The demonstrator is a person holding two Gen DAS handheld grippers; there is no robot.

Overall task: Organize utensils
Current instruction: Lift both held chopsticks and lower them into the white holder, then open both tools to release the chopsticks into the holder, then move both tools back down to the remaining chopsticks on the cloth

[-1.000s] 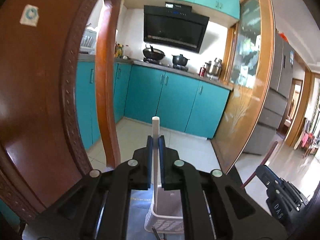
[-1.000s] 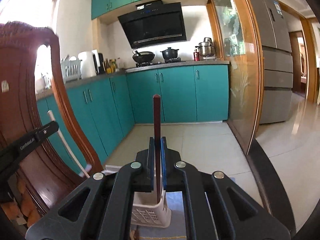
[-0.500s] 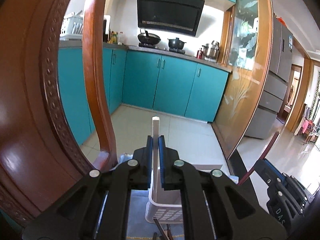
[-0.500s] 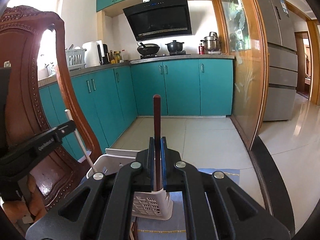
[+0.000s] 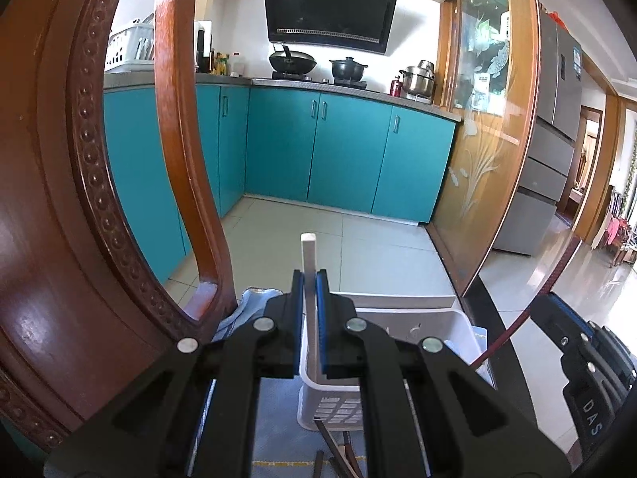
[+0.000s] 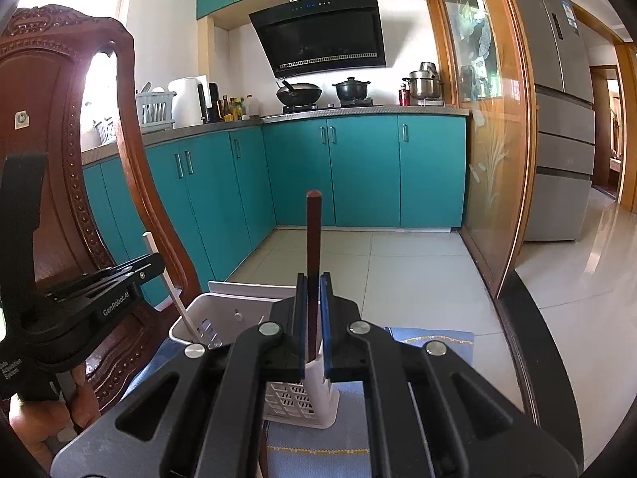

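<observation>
The left gripper (image 5: 309, 310) pinches a white chopstick (image 5: 308, 255) upright, its lower end inside the white slotted basket (image 5: 458, 318) near the left rim. The right gripper (image 6: 313, 314) clamps a dark red chopstick (image 6: 313, 239) above the basket's near corner. A carved wooden chair (image 5: 59, 199) crowds the left side, while open tiled floor (image 5: 378, 247) lies beyond the basket.

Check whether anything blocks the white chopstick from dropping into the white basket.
Nothing visible does. The left gripper holds the white chopstick with its lower end already inside the white basket, as the right wrist view shows. The right gripper's brown chopstick is apart.
</observation>
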